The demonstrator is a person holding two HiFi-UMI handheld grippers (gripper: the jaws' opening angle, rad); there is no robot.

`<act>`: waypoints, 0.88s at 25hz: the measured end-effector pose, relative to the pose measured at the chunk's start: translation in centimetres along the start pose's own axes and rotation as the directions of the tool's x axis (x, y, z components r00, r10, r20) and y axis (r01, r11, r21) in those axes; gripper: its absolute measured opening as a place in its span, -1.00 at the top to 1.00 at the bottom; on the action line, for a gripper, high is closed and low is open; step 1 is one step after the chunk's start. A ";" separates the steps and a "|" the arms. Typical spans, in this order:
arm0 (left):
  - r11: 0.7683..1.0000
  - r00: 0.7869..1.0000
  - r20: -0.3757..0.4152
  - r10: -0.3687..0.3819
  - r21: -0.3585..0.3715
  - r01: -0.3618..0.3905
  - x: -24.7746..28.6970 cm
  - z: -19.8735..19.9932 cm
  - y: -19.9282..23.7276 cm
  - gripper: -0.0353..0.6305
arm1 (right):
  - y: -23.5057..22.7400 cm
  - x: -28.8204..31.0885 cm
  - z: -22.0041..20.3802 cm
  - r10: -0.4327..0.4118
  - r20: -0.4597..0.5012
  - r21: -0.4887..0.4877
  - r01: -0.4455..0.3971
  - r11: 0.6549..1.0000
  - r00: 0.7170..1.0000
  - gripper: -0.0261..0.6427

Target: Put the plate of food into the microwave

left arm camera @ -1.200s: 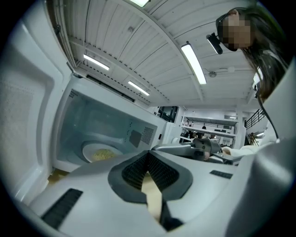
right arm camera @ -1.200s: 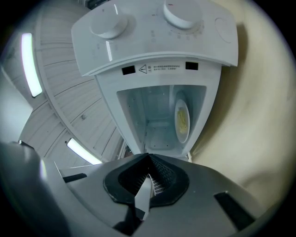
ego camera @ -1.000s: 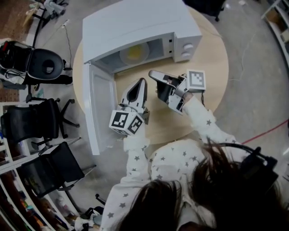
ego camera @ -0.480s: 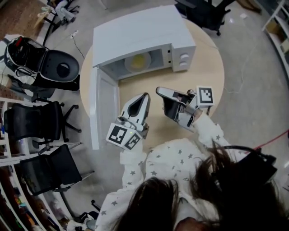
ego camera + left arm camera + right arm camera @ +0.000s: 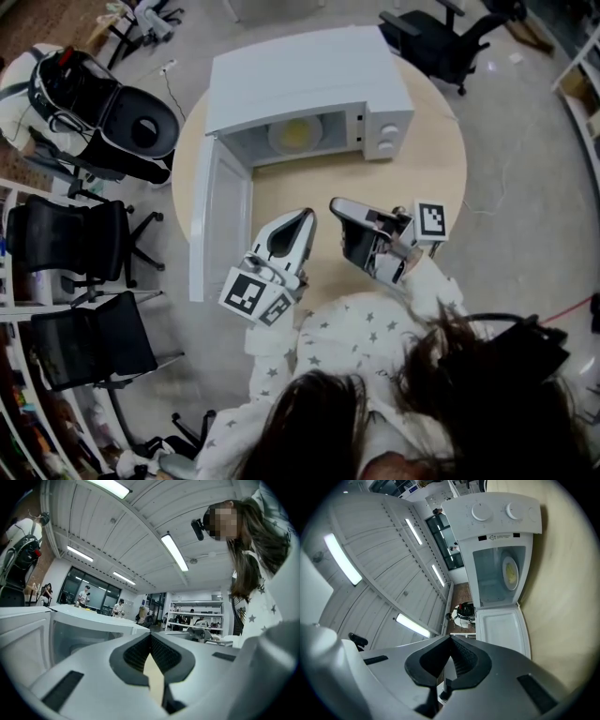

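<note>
While its door (image 5: 220, 220) hangs wide open, the white microwave (image 5: 300, 75) at the upper centre of the head view holds the plate (image 5: 293, 134), a pale round dish with yellow food at its middle, lying flat inside the cavity. Lower in the frame, over the round wooden table (image 5: 422, 178), the left gripper (image 5: 305, 217) and right gripper (image 5: 336, 206) hover side by side, both clenched with nothing between their jaws, well apart from the plate.
</note>
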State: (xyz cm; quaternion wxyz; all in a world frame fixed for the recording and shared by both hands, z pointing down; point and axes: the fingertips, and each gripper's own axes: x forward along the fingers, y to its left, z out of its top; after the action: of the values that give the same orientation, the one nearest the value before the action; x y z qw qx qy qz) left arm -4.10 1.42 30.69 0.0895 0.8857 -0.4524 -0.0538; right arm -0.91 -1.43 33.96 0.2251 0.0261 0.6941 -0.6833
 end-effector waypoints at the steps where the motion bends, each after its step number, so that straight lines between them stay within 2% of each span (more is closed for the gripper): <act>1: 1.000 1.000 -0.003 -0.007 0.009 0.007 0.1 0.0 -0.4 0.89 | 0.1 0.0 -0.1 0.006 0.000 0.005 -0.006 1.000 1.000 0.90; 9: 0.999 0.999 -0.008 -0.039 0.020 0.039 0.7 -0.3 -1.8 0.89 | 0.6 -0.6 0.1 0.055 0.047 0.017 -0.056 0.998 0.997 0.91; 22: 0.999 0.999 -0.011 -0.049 0.022 0.049 0.6 0.0 -1.6 0.89 | 0.7 -0.4 0.1 0.061 0.056 0.023 -0.063 0.998 0.997 0.90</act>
State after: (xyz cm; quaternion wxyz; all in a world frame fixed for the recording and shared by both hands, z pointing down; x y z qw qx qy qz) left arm -2.50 1.83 30.38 0.0806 0.8978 -0.4305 -0.0462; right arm -0.26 -1.37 33.50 0.2649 0.0315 0.6782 -0.6848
